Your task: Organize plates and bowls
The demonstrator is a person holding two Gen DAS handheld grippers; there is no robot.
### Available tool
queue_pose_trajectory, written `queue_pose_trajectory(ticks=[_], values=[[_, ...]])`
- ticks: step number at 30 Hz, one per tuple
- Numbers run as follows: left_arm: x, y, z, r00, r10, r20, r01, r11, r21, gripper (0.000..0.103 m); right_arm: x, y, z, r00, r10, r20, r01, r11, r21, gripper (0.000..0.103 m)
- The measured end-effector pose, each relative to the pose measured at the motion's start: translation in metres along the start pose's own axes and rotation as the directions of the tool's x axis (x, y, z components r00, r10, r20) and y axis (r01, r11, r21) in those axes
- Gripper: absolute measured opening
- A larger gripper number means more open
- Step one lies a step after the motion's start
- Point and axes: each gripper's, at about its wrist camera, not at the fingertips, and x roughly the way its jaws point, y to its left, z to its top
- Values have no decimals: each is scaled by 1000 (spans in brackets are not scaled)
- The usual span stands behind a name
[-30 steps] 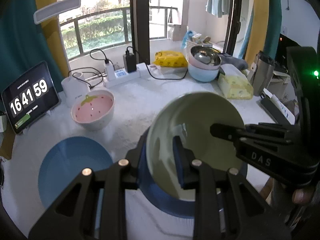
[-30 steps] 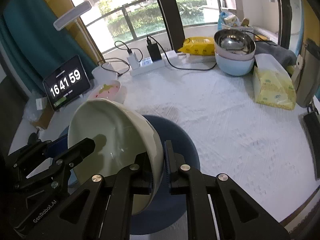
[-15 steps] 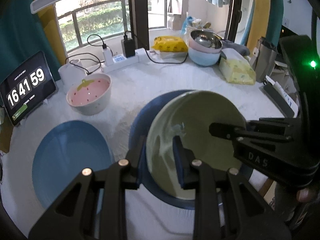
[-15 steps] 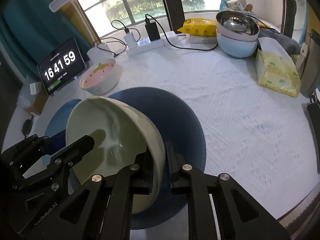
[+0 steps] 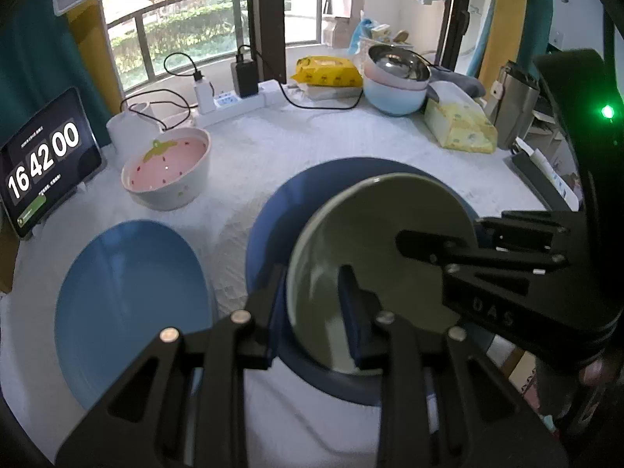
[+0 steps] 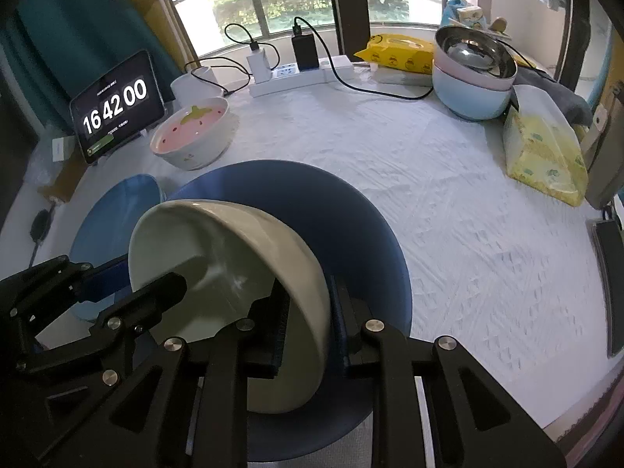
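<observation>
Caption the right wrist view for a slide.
Both grippers, right and left, hold a tilted pale bowl above a dark blue plate.

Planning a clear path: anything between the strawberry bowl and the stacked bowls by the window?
Only bare white tablecloth between strawberry bowl and stacked bowls, per right wrist view; the power strip lies behind that line.
</observation>
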Motion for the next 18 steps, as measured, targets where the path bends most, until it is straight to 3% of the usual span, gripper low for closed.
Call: queue_pose_trajectory(ticks=[5, 9, 18], values=[[-5, 2, 0, 1000, 0, 13, 0, 1000, -9, 28, -4, -1, 3, 1000, 4, 20, -4, 1000, 0, 23], [-11, 4, 2, 999, -7, 35, 7, 1000, -18, 28, -17, -1, 9, 998, 9, 55, -8, 1000, -9, 31], [-19, 9, 5, 999, 2, 53, -1, 1000, -27, 28, -20, -5, 15, 998, 14, 66, -14, 1000, 0, 32]])
